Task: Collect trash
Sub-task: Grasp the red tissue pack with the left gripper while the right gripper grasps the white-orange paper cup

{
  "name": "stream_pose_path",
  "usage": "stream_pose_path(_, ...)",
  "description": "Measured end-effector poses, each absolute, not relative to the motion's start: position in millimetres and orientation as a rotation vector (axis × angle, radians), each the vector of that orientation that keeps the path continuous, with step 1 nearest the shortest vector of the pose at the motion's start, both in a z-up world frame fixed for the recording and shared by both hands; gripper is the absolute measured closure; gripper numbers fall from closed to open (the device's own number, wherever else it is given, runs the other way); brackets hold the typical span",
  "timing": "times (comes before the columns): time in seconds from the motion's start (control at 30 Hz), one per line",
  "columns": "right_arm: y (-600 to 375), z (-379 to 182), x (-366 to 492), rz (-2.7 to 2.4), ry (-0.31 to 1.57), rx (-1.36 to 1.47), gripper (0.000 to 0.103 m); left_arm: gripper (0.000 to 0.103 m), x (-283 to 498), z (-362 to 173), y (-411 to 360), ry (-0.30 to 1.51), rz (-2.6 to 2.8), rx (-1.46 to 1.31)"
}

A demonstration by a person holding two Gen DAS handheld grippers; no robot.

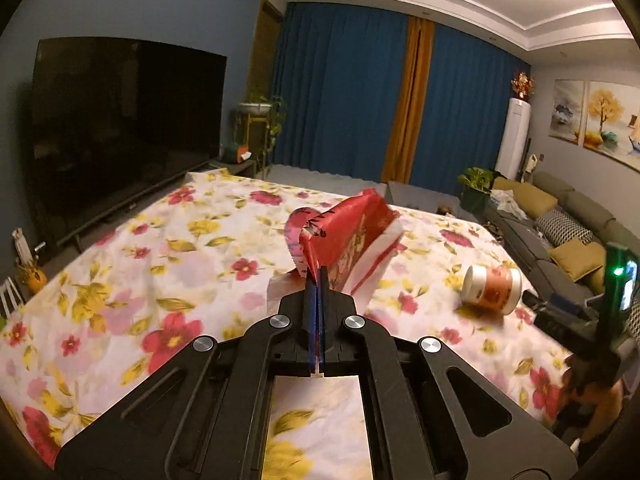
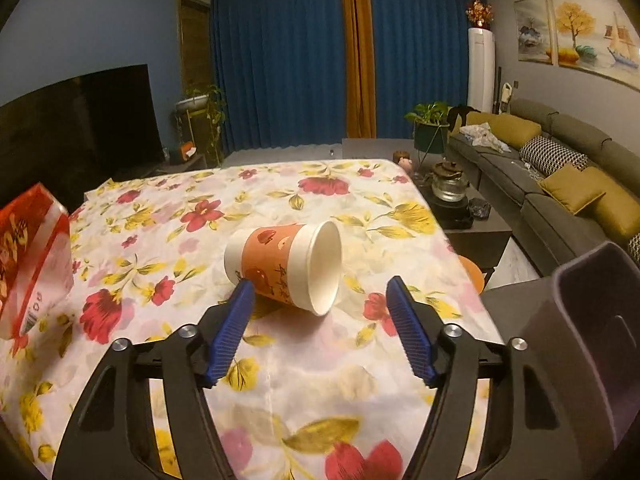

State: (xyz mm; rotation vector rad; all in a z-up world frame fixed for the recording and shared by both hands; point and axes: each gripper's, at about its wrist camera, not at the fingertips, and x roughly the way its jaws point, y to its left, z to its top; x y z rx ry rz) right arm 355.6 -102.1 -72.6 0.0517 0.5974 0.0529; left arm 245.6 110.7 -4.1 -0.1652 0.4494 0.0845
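The left gripper (image 1: 318,280) has its jaws squeezed tight on a thin edge of a red and white plastic wrapper (image 1: 348,240). The wrapper is lifted off the flowery cloth (image 1: 140,264) that covers the worktop, and it sticks up and away from the jaws. Pinching just the edge is probably the easy way to hold it, because the wrapper is flat and floppy. The right gripper (image 2: 320,300) has its jaws spread apart and holds nothing. A paper cup (image 2: 286,266) lies on its side on the cloth just in front of them, with its open mouth turned to the right. The left blue pad (image 2: 230,330) is right next to the cup's bottom end, and the other pad (image 2: 408,330) is off to the side of the rim. It looks like the jaws are lined up to close around the cup next. A cup on its side can roll, so it could slip away. A dark bin (image 2: 592,320) waits at the right edge, likely where the trash will go.
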Motion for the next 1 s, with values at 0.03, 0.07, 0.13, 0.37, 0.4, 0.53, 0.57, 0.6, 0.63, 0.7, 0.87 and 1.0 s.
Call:
stream_pose_path(0.03,-101.2,-74.6,360.1,0.056,0.605,0.051,0.041,0.103,250.1,-4.9,107.3,0.456,0.071,-0.177)
stream_pose_path(0.07,-100.7,-76.3,365.1,0.059,0.617,0.052,0.042,0.103,252.2,-6.0,105.3,0.458,0.068,-0.182)
stream_pose_path(0.13,-101.5,-78.3,373.9,0.077,0.636,0.078,0.048,0.103,255.7,-9.4,101.0,0.459,0.062,-0.191)
stream_pose_path(0.37,-97.6,-82.0,393.4,0.138,0.664,0.100,0.076,0.103,257.7,-16.6,105.8,0.469,0.057,-0.204)
stream_pose_path(0.4,-96.1,-82.2,393.8,0.153,0.666,0.096,0.084,0.103,258.1,-17.9,105.5,0.473,0.056,-0.203)
stream_pose_path(0.53,-89.5,-78.1,384.8,0.185,0.632,0.061,0.099,0.103,258.9,-21.6,104.4,0.484,0.048,-0.201)
stream_pose_path(0.57,-87.2,-77.3,381.9,0.190,0.627,0.051,0.099,0.103,258.6,-22.1,103.8,0.484,0.048,-0.198)
stream_pose_path(0.6,-84.7,-76.3,378.0,0.197,0.620,0.042,0.099,0.103,258.3,-22.7,103.4,0.486,0.047,-0.197)
stream_pose_path(0.63,-83.2,-74.9,374.8,0.199,0.614,0.035,0.099,0.103,257.8,-23.3,103.0,0.487,0.046,-0.196)
stream_pose_path(0.7,-80.2,-70.6,366.4,0.203,0.597,0.021,0.099,0.103,256.1,-24.3,102.0,0.487,0.047,-0.189)
stream_pose_path(0.87,-81.8,-53.9,339.8,0.219,0.549,0.019,0.099,0.103,253.4,-24.9,99.6,0.482,0.043,-0.178)
stream_pose_path(1.0,-88.8,-39.7,313.7,0.230,0.516,0.024,0.099,0.103,248.0,-20.7,95.1,0.468,0.026,-0.171)
